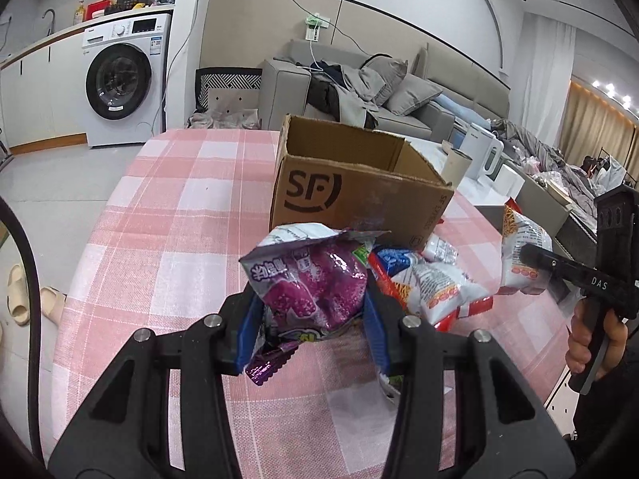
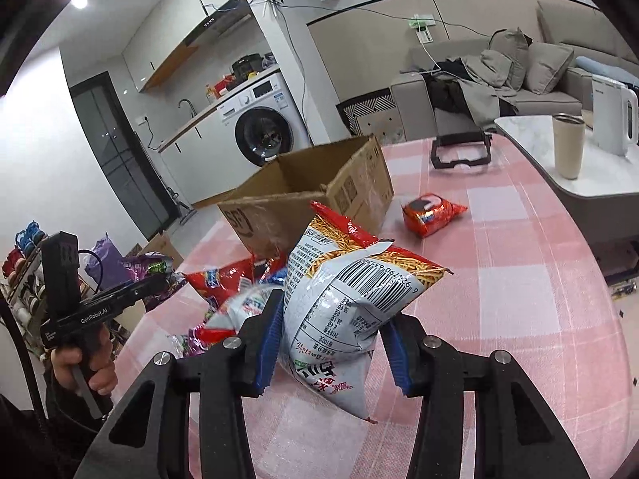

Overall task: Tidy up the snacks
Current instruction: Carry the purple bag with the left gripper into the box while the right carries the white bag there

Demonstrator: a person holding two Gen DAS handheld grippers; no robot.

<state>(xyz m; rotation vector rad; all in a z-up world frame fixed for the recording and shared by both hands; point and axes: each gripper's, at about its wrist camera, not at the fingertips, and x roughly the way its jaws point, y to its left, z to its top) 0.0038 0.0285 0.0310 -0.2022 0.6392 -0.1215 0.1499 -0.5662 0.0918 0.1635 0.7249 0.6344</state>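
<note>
Living room with a pink checked worktop (image 1: pixel 167 207), open cardboard box (image 1: pixel 359 183) on it. My left gripper (image 1: pixel 311 319) fingers pinch a crinkly purple snack bag (image 1: pixel 307 279); my right gripper (image 2: pixel 331 343) fingers pinch a white-and-red noodle snack bag (image 2: pixel 343 299), both held over the worktop before the box.

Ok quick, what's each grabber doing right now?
Left gripper: closed on the purple snack bag.
Right gripper: closed on the white-and-red noodle snack bag.
</note>
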